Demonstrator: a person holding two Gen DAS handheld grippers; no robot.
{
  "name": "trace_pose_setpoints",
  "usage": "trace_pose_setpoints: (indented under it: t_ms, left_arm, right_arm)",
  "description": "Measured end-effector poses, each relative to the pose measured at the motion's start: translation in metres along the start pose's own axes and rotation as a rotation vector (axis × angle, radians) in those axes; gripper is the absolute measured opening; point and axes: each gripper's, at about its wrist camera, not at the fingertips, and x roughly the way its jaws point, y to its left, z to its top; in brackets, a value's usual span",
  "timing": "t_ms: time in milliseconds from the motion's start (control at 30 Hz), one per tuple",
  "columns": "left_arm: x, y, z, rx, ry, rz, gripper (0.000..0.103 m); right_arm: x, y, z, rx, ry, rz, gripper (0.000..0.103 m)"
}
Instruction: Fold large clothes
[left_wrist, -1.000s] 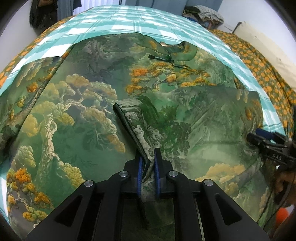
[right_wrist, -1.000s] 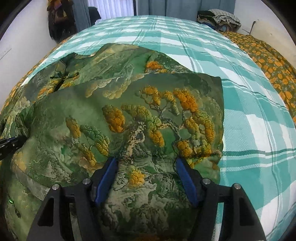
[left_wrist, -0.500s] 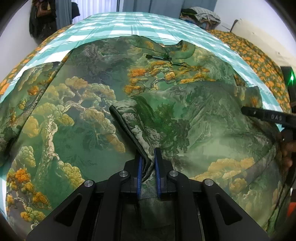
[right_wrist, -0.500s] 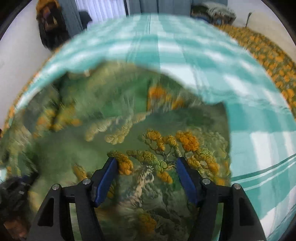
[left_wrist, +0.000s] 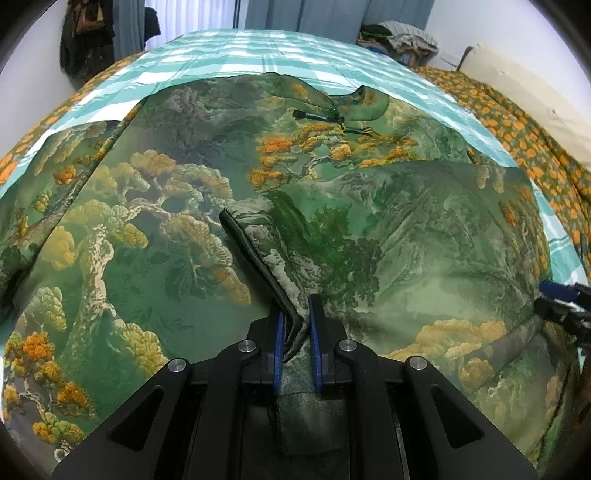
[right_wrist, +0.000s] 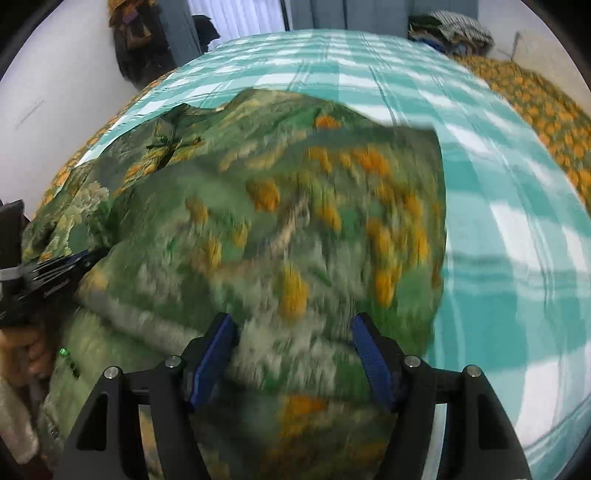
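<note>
A large green garment (left_wrist: 192, 206) printed with pine trees and orange clusters lies spread on the bed, its collar (left_wrist: 354, 103) at the far side. Its right part is folded over toward the middle. My left gripper (left_wrist: 295, 317) is shut on the folded hem edge of the garment. My right gripper (right_wrist: 291, 343) is open, its fingers wide apart over the garment (right_wrist: 295, 221), holding nothing; this view is motion-blurred. The right gripper also shows at the right edge of the left wrist view (left_wrist: 561, 306), and the left gripper at the left edge of the right wrist view (right_wrist: 51, 277).
The bed has a teal and white checked sheet (left_wrist: 258, 48) (right_wrist: 517, 240). An orange-patterned blanket (left_wrist: 517, 122) lies along the right side. A pile of clothes (left_wrist: 399, 33) sits at the far end, and dark clothes (left_wrist: 88, 40) hang at the back left.
My right gripper has drawn back and shifted over the garment while staying open, blurring its view. My left gripper keeps its hold on the hem and has barely moved.
</note>
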Motion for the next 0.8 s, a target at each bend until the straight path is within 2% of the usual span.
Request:
trace_pose_setpoints:
  t_ms: [133, 233, 300, 400, 500, 600, 700, 800]
  left_arm:
    - [-0.001, -0.007, 0.004, 0.020, 0.018, 0.040, 0.013]
    - [-0.009, -0.013, 0.007, 0.032, 0.032, 0.093, 0.023]
    - [-0.025, -0.011, 0.006, 0.009, 0.040, 0.123, 0.047]
    - [-0.053, -0.003, -0.006, -0.029, 0.026, 0.089, 0.074]
    - [-0.091, 0.009, -0.031, -0.054, 0.005, 0.062, 0.082]
    - [-0.126, 0.023, -0.059, -0.053, -0.010, 0.091, 0.084]
    - [-0.159, 0.037, -0.080, -0.041, -0.042, 0.158, 0.089]
    - [-0.187, 0.059, -0.090, -0.083, -0.091, 0.222, 0.094]
  right_arm:
    - [0.022, 0.003, 0.002, 0.023, 0.005, -0.029, 0.070]
    - [0.017, 0.004, 0.005, 0.059, -0.007, -0.042, 0.071]
    - [0.000, 0.009, 0.000, 0.039, -0.046, -0.073, 0.071]
    - [-0.038, 0.022, -0.024, -0.001, -0.112, -0.105, 0.070]
    - [-0.074, 0.033, -0.061, 0.008, -0.176, -0.100, 0.070]
    - [-0.106, 0.049, -0.103, 0.020, -0.259, -0.116, 0.071]
    - [-0.114, 0.063, -0.129, -0.002, -0.263, -0.095, 0.077]
    - [-0.117, 0.078, -0.143, -0.051, -0.242, -0.067, 0.077]
